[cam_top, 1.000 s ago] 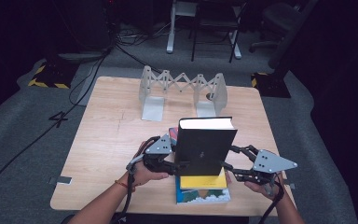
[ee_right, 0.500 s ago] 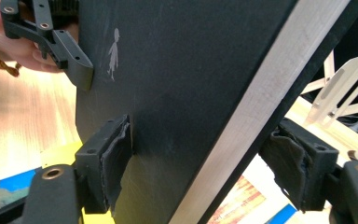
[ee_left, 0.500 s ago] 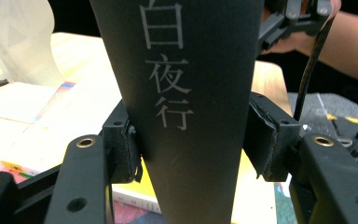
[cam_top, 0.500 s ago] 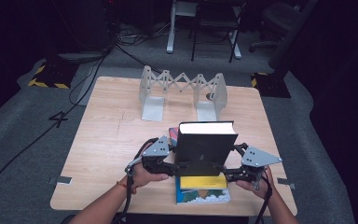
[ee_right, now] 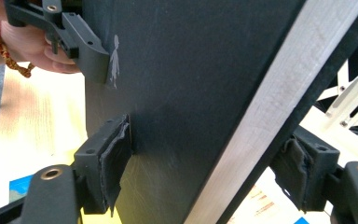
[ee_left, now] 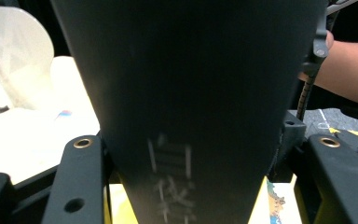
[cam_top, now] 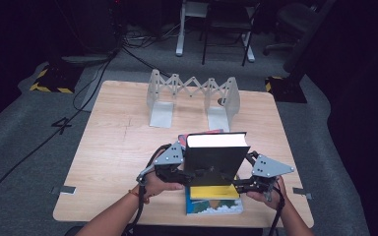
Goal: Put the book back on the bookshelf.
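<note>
So both grippers are on the black hardcover book (cam_top: 212, 160) right now: the left gripper (cam_top: 177, 172) has its jaws pinched across the spine end, one on each cover as seen in the left gripper view, and the right gripper (cam_top: 246, 181) straddles the page-edge side, where its jaws have just been opening. In the right gripper view one pad (ee_right: 114, 161) sits against the cover while the other stands a bit off the far cover, so I'd call that side spread rather than clamping. The book stands upright on its edge right above the yellow book (cam_top: 214, 192), which tops a small stack with a blue-covered book (cam_top: 214, 206) under it, near the table (cam_top: 118, 147) edge closest to the person. Behind the black book, well apart, the white expandable bookend rack (cam_top: 192, 96) is bare. My guess: book is lifted and stood up, but carrying it to the rack and slotting it in is all left to do
</note>
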Available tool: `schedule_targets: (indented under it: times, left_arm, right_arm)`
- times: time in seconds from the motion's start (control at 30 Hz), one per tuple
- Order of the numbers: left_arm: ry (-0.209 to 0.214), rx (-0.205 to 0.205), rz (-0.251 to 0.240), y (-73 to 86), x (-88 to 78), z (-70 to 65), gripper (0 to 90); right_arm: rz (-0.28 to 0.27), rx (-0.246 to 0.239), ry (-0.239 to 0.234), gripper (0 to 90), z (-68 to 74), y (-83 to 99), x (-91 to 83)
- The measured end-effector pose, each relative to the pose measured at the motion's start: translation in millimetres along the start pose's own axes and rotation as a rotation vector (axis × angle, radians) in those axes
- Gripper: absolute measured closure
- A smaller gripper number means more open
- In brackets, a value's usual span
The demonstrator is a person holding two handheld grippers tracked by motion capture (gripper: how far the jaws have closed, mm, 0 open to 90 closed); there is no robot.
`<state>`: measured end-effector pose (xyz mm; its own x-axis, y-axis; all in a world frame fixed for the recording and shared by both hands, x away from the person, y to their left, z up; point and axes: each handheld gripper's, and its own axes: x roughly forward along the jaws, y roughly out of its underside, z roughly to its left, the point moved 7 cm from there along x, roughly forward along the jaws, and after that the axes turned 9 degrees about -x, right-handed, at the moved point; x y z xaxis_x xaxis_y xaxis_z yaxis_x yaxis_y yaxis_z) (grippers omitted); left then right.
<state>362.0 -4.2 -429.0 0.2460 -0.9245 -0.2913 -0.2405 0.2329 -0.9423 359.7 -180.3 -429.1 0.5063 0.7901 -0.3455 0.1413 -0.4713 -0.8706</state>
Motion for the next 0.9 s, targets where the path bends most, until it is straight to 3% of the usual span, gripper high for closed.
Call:
schedule_targets:
  times: [0.1,0.7,0.9]
  left_arm:
    - [0.004,0.013,-0.009,-4.6,-0.3,-1.9,42.5]
    - [0.051,-0.002,-0.065,-20.2,2.9,-0.9,42.4]
    - [0.052,0.002,-0.061,-22.5,3.9,-0.5,41.5]
  right_arm:
    - [-0.001,-0.007,-0.011,25.9,1.2,-1.6,0.7]
    - [0.012,0.016,-0.020,22.4,0.4,-1.4,6.2]
    - [0.013,0.017,-0.019,22.3,0.5,-1.5,6.4]
